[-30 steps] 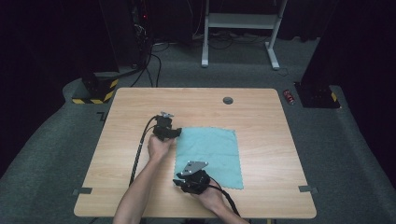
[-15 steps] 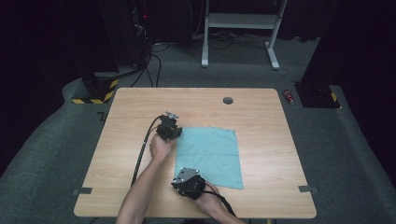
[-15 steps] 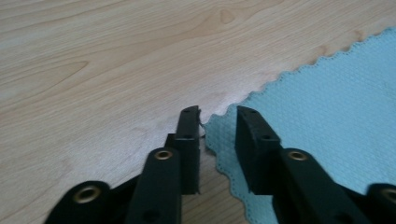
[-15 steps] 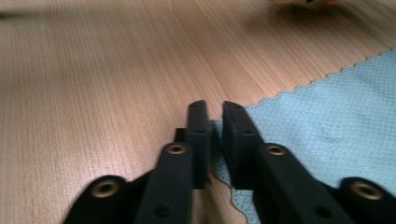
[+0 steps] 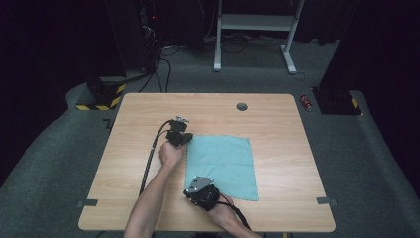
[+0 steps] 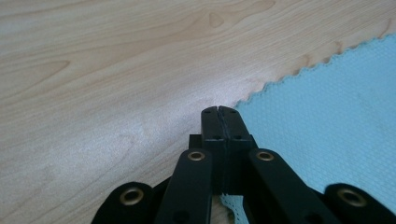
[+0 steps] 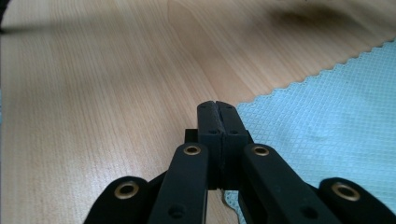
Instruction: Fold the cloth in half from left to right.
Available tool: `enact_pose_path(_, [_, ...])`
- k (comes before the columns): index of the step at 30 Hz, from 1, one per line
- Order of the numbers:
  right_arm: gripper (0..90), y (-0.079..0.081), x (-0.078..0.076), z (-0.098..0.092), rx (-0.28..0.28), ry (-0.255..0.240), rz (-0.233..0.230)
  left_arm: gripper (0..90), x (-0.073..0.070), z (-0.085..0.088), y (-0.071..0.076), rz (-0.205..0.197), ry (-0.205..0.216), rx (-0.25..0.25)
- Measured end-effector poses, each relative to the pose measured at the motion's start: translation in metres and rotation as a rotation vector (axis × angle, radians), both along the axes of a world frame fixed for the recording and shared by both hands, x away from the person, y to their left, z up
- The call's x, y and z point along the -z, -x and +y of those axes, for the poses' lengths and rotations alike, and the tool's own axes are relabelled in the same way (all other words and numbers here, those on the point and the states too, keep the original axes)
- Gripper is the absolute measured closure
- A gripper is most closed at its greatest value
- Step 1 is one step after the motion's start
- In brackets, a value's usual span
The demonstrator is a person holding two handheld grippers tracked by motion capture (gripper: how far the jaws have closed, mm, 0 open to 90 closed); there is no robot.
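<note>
With the cloth (image 5: 221, 166) flat on the counter (image 5: 277, 124), the left claw (image 6: 218, 112) and right claw (image 7: 215, 106) have just clenched on its left corners, so lift both together, evenly, keeping the edge taut.

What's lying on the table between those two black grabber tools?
Along the cloth's left edge, between the left gripper and right gripper, the high view shows teal fabric and bare wooden table, nothing else. Each gripper is clamped on a corner.
</note>
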State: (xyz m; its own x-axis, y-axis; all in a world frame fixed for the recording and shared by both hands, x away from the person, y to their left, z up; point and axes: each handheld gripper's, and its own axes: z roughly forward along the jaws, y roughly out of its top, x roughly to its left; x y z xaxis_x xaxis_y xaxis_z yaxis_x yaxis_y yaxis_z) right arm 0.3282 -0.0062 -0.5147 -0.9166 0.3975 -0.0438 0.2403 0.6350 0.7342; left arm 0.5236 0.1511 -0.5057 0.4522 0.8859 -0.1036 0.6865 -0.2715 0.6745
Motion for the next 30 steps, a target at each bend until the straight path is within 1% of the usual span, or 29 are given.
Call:
enact_pose_path(5, [90.0,-0.001,-0.007,-0.001,0.004,-0.012,0.0,90.0,-0.008,0.003,-0.001,-0.014,0.021,-0.002])
enact_pose_path(9, [90.0,-0.002,-0.01,0.0,0.0,-0.026,-0.002,90.0,-0.012,0.008,-0.001,-0.013,0.031,-0.01])
enact_pose_path(12, [90.0,-0.002,-0.011,0.002,0.001,-0.033,0.001,90.0,-0.015,0.013,-0.001,-0.015,0.036,-0.019])
enact_pose_path(14, [90.0,-0.003,-0.013,0.003,-0.003,-0.037,0.0,90.0,-0.017,0.017,0.0,-0.015,0.031,-0.024])
enact_pose_path(18, [90.0,-0.004,-0.016,0.007,-0.015,-0.06,0.007,90.0,-0.024,0.027,0.002,-0.02,0.02,-0.031])
enact_pose_path(22, [90.0,-0.004,-0.022,0.013,-0.031,-0.081,0.002,90.0,-0.032,0.041,0.006,-0.032,0.018,-0.055])
enact_pose_path(26, [90.0,-0.004,-0.028,0.015,-0.043,-0.104,-0.005,90.0,-0.037,0.054,0.01,-0.03,0.028,-0.083])
enact_pose_path(28, [90.0,-0.004,-0.029,0.014,-0.041,-0.117,0.002,90.0,-0.038,0.053,0.011,-0.028,0.036,-0.085])
enact_pose_path(30, [90.0,-0.004,-0.027,0.01,-0.037,-0.119,0.003,90.0,-0.037,0.046,0.01,-0.031,0.026,-0.071])
